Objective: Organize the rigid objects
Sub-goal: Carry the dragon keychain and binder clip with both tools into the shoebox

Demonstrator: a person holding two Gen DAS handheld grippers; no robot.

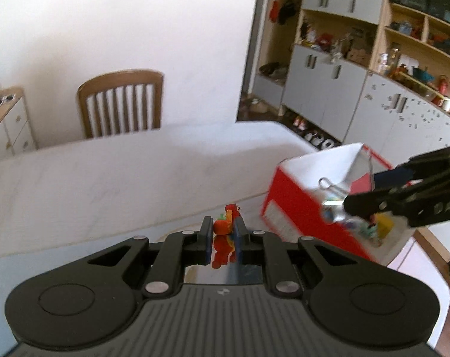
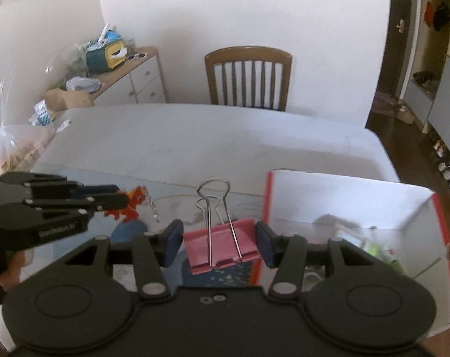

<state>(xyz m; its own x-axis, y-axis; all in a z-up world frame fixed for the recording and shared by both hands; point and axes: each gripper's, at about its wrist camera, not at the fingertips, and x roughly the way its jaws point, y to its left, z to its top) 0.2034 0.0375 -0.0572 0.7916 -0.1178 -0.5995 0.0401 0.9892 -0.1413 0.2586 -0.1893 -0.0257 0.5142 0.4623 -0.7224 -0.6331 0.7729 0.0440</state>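
My left gripper (image 1: 222, 232) is shut on a small red and orange toy keychain (image 1: 223, 227), held above the table; it also shows in the right wrist view (image 2: 133, 203). My right gripper (image 2: 220, 242) is shut on a pink binder clip (image 2: 222, 247) with its wire handles pointing up. In the left wrist view the right gripper (image 1: 348, 205) holds the clip (image 1: 333, 199) over the open red and white box (image 1: 299, 211). The box (image 2: 344, 202) sits to the right of the clip and holds several small items.
A white table (image 2: 210, 139) spreads ahead, with a wooden chair (image 2: 248, 77) behind it. A plastic bag (image 2: 14, 145) lies at the table's left edge. A sideboard with clutter (image 2: 112, 68) stands left; shelves and cabinets (image 1: 373, 74) stand right.
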